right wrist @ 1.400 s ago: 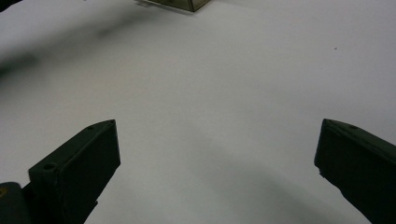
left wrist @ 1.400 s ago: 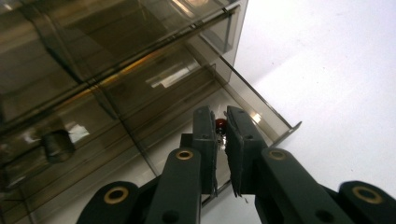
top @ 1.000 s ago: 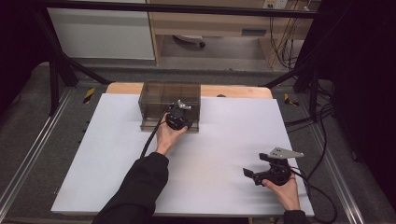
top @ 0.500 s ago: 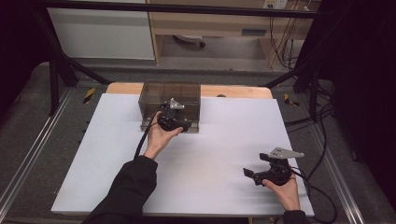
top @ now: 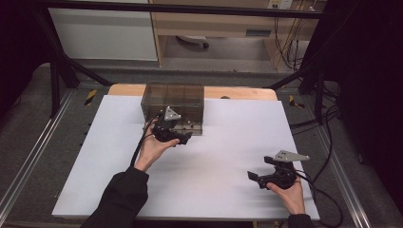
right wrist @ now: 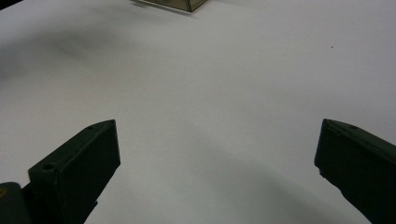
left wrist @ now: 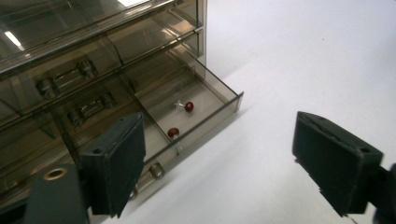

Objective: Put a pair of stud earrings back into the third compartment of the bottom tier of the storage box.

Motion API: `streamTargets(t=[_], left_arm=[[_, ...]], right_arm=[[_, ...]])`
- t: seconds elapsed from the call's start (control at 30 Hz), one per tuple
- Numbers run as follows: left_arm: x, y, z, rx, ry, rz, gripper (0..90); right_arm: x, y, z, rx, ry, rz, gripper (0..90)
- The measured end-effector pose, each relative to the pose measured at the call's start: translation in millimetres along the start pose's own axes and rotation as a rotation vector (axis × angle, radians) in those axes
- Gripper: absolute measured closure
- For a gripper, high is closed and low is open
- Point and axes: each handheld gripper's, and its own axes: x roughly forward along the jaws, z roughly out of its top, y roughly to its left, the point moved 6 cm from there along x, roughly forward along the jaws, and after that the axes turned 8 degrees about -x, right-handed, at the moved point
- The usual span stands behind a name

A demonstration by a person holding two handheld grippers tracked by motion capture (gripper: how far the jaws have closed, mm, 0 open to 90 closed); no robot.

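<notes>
Smoked drawer cabinet [top: 173,107] sits at 12 o'clock on the counter [top: 228,142]; bottom drawer [left wrist: 196,109] is pulled out w/ two small red beads [left wrist: 188,106] inside, poss. earrings, too small to tell. Left claw [top: 183,138] just in front, jaws just been opening, wide, nothing between them. Right claw [top: 256,178] at 4 o'clock, wide open, holding nothing. Opening looks done; picking or closing left.
</notes>
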Motion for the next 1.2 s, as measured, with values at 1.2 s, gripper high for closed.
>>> streamTargets(t=[1.2], left_arm=[[-95.9,38.4,-121.3,-0.027,-0.029,-0.019,5.5]], right_arm=[[1.6,1.7,-1.8,0.004,0.013,0.001,0.7]])
